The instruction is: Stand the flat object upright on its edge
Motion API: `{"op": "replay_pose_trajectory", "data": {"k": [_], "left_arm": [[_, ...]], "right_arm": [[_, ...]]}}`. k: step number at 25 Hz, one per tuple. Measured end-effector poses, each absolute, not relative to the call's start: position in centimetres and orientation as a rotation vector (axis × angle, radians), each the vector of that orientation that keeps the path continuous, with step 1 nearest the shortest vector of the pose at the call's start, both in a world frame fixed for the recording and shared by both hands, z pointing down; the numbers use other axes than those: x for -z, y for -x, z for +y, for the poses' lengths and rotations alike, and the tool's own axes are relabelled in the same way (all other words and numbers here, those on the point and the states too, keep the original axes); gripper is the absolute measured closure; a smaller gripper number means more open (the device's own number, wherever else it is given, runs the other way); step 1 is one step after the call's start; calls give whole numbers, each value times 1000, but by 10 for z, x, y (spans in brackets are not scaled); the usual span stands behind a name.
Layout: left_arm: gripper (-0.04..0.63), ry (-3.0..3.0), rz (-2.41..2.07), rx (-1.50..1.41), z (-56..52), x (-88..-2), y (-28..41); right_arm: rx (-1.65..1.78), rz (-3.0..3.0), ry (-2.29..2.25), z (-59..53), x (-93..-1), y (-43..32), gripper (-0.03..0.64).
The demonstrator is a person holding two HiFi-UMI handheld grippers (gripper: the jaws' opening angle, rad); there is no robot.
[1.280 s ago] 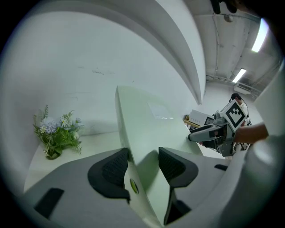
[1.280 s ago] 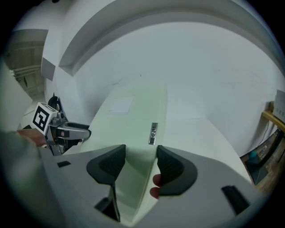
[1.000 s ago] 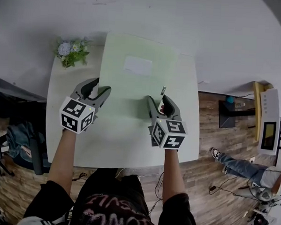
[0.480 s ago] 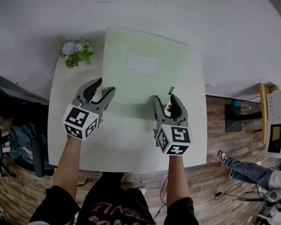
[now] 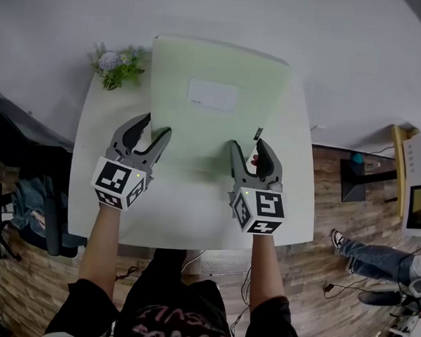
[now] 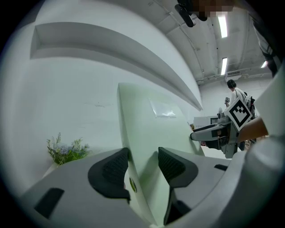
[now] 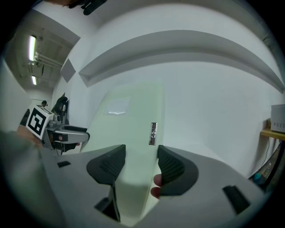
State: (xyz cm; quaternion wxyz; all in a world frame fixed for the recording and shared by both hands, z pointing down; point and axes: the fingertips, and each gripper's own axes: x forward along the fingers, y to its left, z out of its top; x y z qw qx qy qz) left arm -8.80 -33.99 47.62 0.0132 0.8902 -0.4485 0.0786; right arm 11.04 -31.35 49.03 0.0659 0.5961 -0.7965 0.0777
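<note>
Now, pale green labelled folder (image 5: 213,122), tilted, tight in left gripper (image 5: 155,126) and right gripper (image 5: 248,146).

Print on white label (image 5: 212,95) of green folder (image 5: 191,138) unreadably small; folder's bottom hidden behind my jaws in gripper views

Soft, even overhead light from ceiling tubes (image 6: 221,26); heavy fisheye curvature, dark corners.

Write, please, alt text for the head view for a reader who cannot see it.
Seen from above, a pale green folder stands tilted up on a white table, the left gripper clamping its left edge and the right gripper its right edge. A small sprig of flowers sits at the table's far left corner.
</note>
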Motion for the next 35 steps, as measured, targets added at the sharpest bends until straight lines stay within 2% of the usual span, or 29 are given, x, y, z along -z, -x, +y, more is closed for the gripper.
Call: {"op": "replay_pose_trajectory", "data": {"k": [35], "left_arm": [[371, -2760, -1533, -332, -250, -484, 96]], "right_arm": [[-151, -2452, -1743, -228, -494, -102, 388]]}}
